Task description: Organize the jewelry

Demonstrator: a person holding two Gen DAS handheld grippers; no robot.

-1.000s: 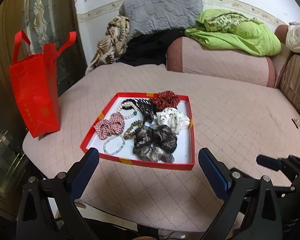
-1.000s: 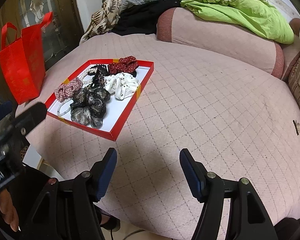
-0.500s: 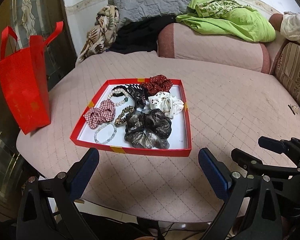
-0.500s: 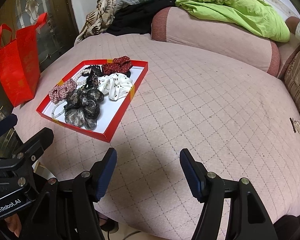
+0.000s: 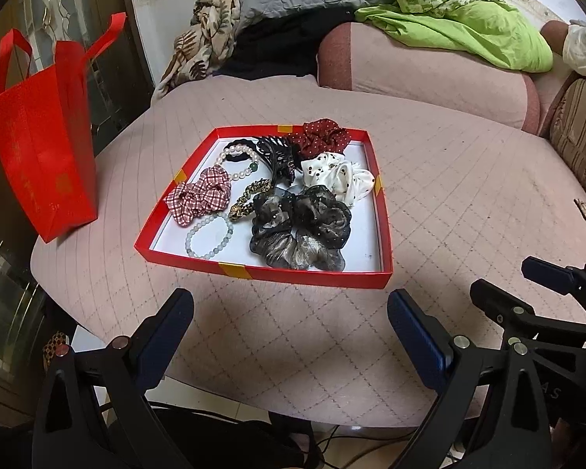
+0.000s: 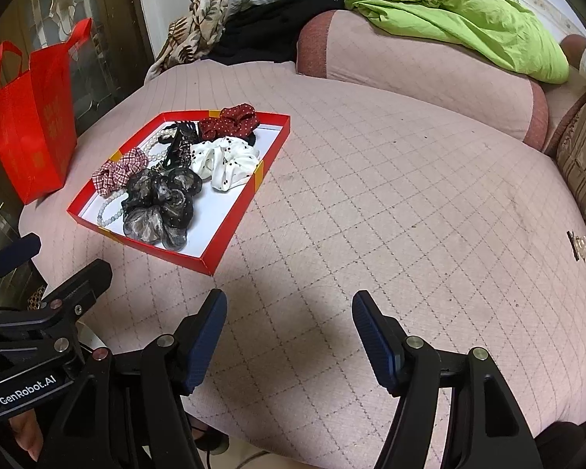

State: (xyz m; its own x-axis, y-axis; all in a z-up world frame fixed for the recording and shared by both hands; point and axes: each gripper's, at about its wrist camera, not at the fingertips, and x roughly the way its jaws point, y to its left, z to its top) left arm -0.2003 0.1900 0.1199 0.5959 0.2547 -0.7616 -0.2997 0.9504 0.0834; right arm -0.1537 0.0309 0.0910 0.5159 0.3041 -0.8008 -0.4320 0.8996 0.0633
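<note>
Both tools gape wide, nothing gripped. Red tray [image 5: 304, 273] with scrunchies [image 5: 299, 226] and bead bracelets [image 5: 209, 236] sits on the pink quilted surface [image 5: 468, 195], just ahead of left tool [image 5: 289, 322], ahead-left of right tool [image 6: 289, 326].

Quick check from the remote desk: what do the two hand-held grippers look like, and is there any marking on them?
Both hand-held grippers, left and right, have black scissor-style frames with silver rivets and ribbed dark-blue fingers. In the right wrist view, the left unit's body carries white "GenRobot.AI" lettering. No sleeves show.
</note>
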